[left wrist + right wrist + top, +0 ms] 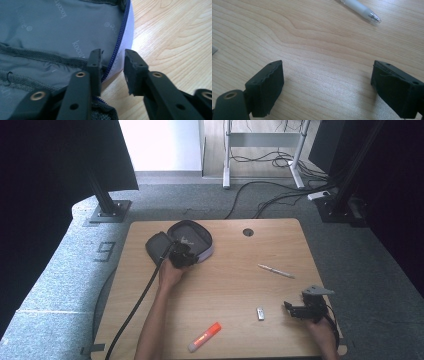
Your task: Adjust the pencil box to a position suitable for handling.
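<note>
The left gripper (112,62) is at the open pouch (192,237) at the far side of the table (240,285). Its jaws are close together with the pouch's zipper edge (117,50) between them: one jaw inside on the grey lining, one outside. They do not look like they squeeze it yet, so the pouch is not really held.

The right gripper (325,85) is wide open with nothing in it. The pen (359,8) lies ahead of it, the small silver stick (260,313) just beside it, and the orange marker (205,337) farther off. All three look left to pack.
</note>
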Demonstrator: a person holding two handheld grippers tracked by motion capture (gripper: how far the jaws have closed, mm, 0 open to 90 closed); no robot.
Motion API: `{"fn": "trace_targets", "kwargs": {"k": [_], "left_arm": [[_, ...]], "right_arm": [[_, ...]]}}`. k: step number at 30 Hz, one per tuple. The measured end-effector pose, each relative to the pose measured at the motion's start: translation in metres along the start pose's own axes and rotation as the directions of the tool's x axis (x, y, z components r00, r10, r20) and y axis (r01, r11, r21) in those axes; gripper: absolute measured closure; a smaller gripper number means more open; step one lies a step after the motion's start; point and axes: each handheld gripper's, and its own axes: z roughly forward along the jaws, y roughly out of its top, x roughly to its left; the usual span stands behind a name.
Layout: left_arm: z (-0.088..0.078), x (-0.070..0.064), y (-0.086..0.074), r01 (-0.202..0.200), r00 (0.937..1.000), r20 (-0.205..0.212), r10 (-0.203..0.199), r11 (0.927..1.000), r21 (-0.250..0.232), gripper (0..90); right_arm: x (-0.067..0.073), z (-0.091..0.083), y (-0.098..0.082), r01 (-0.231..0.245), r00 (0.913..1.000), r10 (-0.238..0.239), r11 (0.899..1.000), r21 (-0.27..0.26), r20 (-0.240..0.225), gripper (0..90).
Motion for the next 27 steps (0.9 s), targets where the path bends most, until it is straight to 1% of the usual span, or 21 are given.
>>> {"fn": "trace_targets", "kwargs": {"k": [4,8,11,18,20,23,27], "left_arm": [[0.0,-0.001,-0.001,0.003,0.9995,0.031,-0.002,0.9998,-0.018,81.1],[0.0,-0.006,-0.002,-0.015,0.998,0.062,0.016,0.9996,-0.024,86.3],[0.0,-0.011,-0.003,-0.016,0.9959,0.089,0.019,0.9994,-0.031,87.5],[-0.003,-0.023,-0.007,-0.038,0.9915,0.124,0.041,0.999,-0.025,87.8],[-0.004,-0.026,-0.009,-0.04,0.9904,0.131,0.043,0.9989,-0.025,87.8],[-0.006,-0.032,-0.009,-0.057,0.9889,0.137,0.058,0.9983,-0.015,87.8],[-0.007,-0.04,-0.011,-0.069,0.9859,0.152,0.07,0.9976,-0.009,87.8]], "right_arm": [[0.0,0.0,0.0,0.0,1.0,0.0,1.0,0.0,0.0,11.0],[0.0,0.0,0.0,0.0,1.0,0.0,1.0,0.0,0.0,11.0],[0.0,0.0,0.0,0.0,1.0,0.0,1.0,0.0,0.0,11.0],[0.0,0.0,0.0,0.0,1.0,0.0,1.0,0.0,0.0,11.0],[0.0,0.0,0.0,0.0,1.0,0.0,1.0,0.0,0.0,11.0],[0.0,0.0,0.0,0.0,1.0,0.0,1.0,0.0,0.0,11.0],[0.0,0.0,0.0,-0.001,1.0,0.001,1.0,0.0,0.0,11.0]]}}
